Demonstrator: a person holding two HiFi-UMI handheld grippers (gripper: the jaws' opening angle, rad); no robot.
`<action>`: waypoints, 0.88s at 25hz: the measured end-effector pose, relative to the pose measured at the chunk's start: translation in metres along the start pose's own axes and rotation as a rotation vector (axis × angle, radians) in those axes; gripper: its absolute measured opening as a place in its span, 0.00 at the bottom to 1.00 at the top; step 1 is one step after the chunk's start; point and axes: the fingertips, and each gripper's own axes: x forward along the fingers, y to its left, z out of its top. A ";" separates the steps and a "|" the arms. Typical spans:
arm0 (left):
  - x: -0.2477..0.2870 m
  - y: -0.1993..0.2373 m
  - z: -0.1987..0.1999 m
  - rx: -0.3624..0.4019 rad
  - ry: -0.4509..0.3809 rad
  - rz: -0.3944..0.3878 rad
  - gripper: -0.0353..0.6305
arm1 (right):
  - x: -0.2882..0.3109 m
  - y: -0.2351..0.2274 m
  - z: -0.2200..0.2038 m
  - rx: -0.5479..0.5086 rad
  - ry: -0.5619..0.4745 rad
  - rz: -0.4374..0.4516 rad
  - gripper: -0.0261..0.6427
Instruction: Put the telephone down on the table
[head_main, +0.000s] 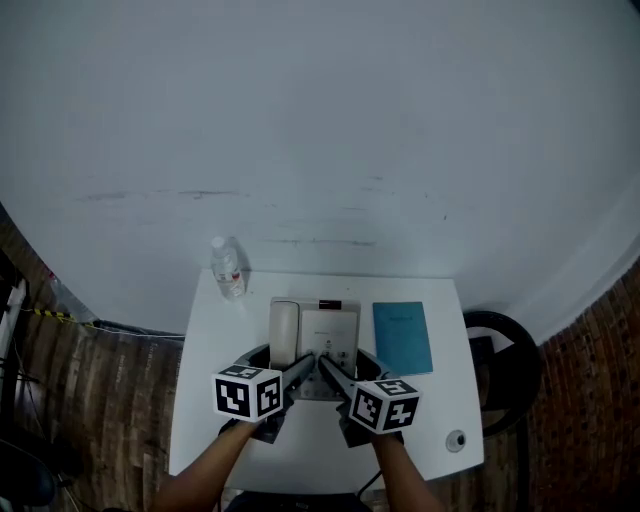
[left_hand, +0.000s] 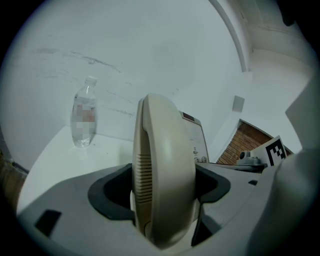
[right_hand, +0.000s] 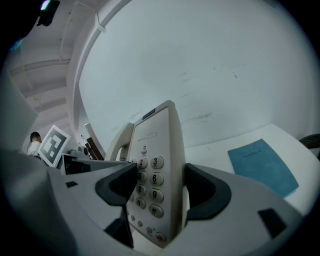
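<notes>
A cream desk telephone (head_main: 315, 335) with its handset on the left side lies at the middle of the small white table (head_main: 440, 400). My left gripper (head_main: 300, 368) is shut on the handset side (left_hand: 162, 175) at the phone's near edge. My right gripper (head_main: 328, 368) is shut on the keypad side (right_hand: 157, 185), its dark pads pressing either face of the body. In both gripper views the phone stands edge-on between the jaws. From these views it is unclear whether the phone rests on the table or is slightly lifted.
A clear water bottle (head_main: 228, 267) stands at the table's back left corner, also in the left gripper view (left_hand: 84, 114). A blue notebook (head_main: 402, 337) lies right of the phone. A small round object (head_main: 456, 439) sits near the front right corner. A white wall rises behind.
</notes>
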 end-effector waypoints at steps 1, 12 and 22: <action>0.007 0.003 -0.002 -0.007 0.009 0.010 0.58 | 0.005 -0.007 -0.003 0.011 0.015 0.005 0.49; 0.059 0.035 -0.037 -0.113 0.133 0.086 0.58 | 0.049 -0.052 -0.040 0.118 0.166 0.033 0.49; 0.074 0.053 -0.059 -0.152 0.224 0.125 0.58 | 0.067 -0.064 -0.066 0.196 0.263 0.035 0.49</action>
